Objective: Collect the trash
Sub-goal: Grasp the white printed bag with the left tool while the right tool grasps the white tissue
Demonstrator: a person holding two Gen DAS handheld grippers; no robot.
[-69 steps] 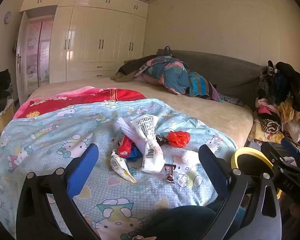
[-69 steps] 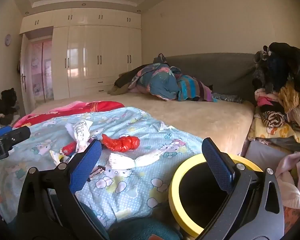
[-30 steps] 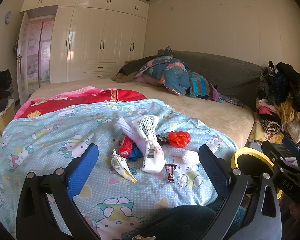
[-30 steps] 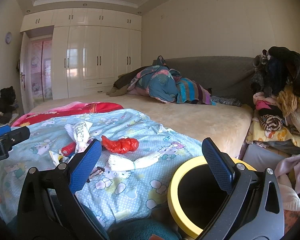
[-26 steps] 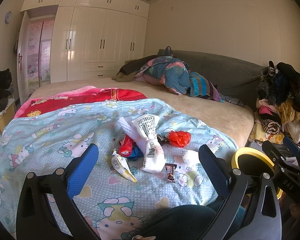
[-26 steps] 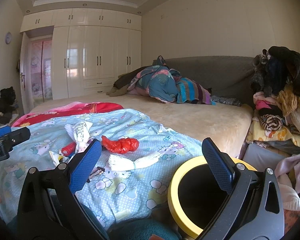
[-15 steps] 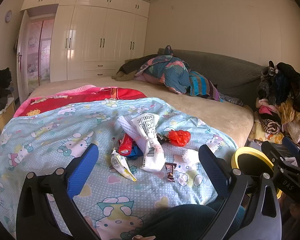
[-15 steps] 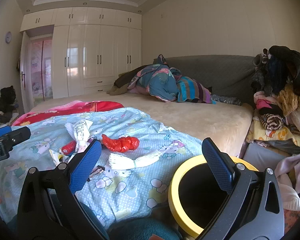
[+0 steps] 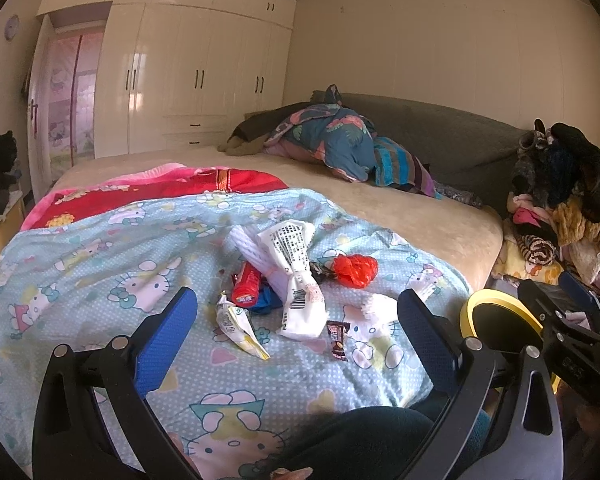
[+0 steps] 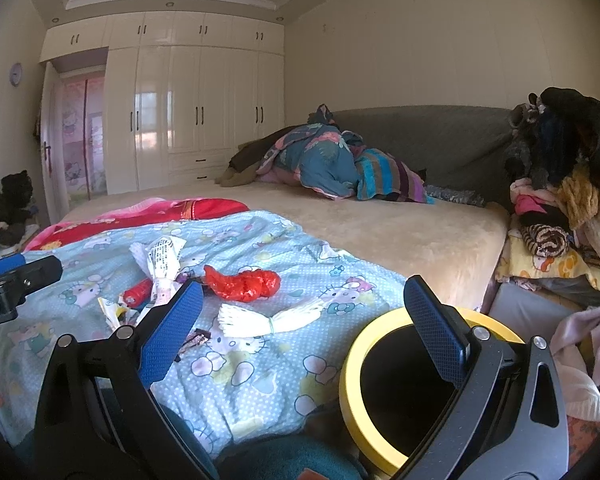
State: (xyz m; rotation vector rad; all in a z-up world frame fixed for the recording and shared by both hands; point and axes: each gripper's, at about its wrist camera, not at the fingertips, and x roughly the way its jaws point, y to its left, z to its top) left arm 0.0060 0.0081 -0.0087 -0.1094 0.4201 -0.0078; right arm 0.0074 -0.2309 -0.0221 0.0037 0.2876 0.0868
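Trash lies scattered on the light-blue cartoon-print quilt at the centre of the left wrist view. The pieces include a white printed plastic bag, a red crumpled bag just right of it, a red tube-shaped wrapper touching a blue scrap on its left, a yellow-and-white wrapper lower left of the pile, a small dark candy wrapper lower right of it, and a white foam net sleeve near the quilt's right edge.

In the right wrist view the same pile sits at centre left: the white printed bag, the red crumpled bag and the foam net sleeve, which lies closest to the bin.

The yellow-rimmed bin, dark inside, stands at the lower right of that view beside the bed's edge; in the left wrist view its rim shows at right.

The left gripper has its blue-padded fingers spread wide and grips nothing; it hangs apart from the pile. The right gripper is likewise spread wide and unloaded, one finger in front of the bin's rim.

A red blanket lies at upper left of the quilt, heaped bedding at upper centre, and piled clothes at right.
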